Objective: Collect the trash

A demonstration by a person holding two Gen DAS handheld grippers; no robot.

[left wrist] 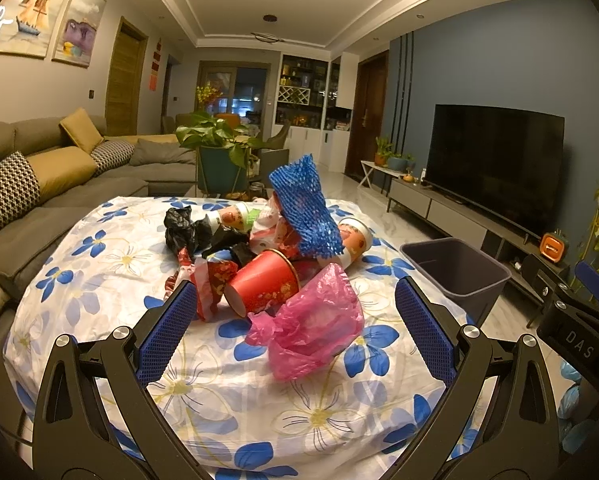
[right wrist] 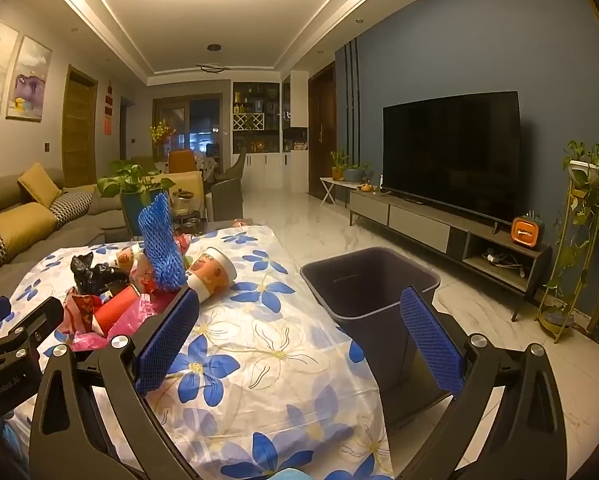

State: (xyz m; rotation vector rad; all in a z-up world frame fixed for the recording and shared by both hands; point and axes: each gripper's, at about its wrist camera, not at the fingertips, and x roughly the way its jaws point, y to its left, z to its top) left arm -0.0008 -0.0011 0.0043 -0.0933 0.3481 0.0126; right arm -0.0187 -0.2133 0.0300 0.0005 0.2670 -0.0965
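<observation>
Pink plastic bag (left wrist: 315,320), red cup (left wrist: 263,286) and blue foam net (left wrist: 305,208) all lie heaped on the worktop (left wrist: 203,396), the bin (right wrist: 369,280) looks empty, and both the left hand-held gripper (left wrist: 295,332) and right hand-held gripper (right wrist: 299,344) gape open, holding nothing.

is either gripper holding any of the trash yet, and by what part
No, nothing is held. The left gripper is open just short of the pink bag, and the right gripper is open over the table edge near the bin.
</observation>
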